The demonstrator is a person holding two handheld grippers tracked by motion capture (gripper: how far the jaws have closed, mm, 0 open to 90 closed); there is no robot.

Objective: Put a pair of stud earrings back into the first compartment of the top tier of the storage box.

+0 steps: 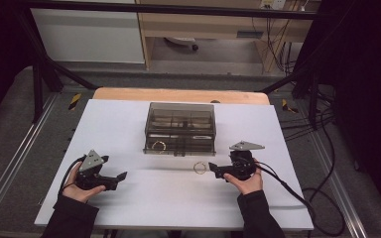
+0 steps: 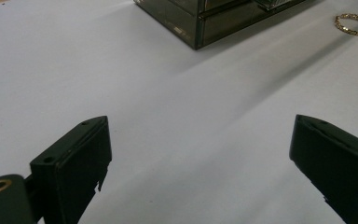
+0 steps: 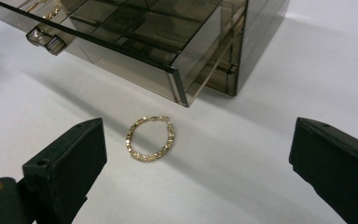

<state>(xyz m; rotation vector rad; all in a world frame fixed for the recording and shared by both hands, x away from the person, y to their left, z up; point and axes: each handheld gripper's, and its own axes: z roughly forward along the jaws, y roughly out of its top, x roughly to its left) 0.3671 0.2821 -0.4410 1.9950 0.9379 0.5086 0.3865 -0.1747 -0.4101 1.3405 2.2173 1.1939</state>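
Near the middle of the high view, on a white sheet-covered table (image 1: pixel 129 208), lies a small gold chain bracelet (image 1: pixel 199 167), closed into a loop and flat on the surface, just below the front edge of a smoky transparent plastic drawer box (image 1: pixel 180 128). That box sits in the upper centre of the sheet with its lower drawer (image 1: pixel 178 145) pulled out toward the bottom of the frame; a second gold bracelet (image 1: pixel 158 145) rests inside the drawer at its left. At lower right, the right gripper (image 1: pixel 211 170) is held by a hand with its tips pointing left, just beside the loose bracelet without touching it. Its own view shows the two black jaws spread wide apart and empty, the bracelet (image 3: pixel 150 139) lying on the sheet between them and nearer the left one, with the open drawer's corner (image 3: pixel 179 95) just above. At lower left of the high view, the left gripper (image 1: pixel 122 177) is held low over bare sheet, well apart from the bracelet; its jaws also stand wide and hold nothing, and in its view the bracelet (image 2: pixel 355 24) appears far off at upper right.
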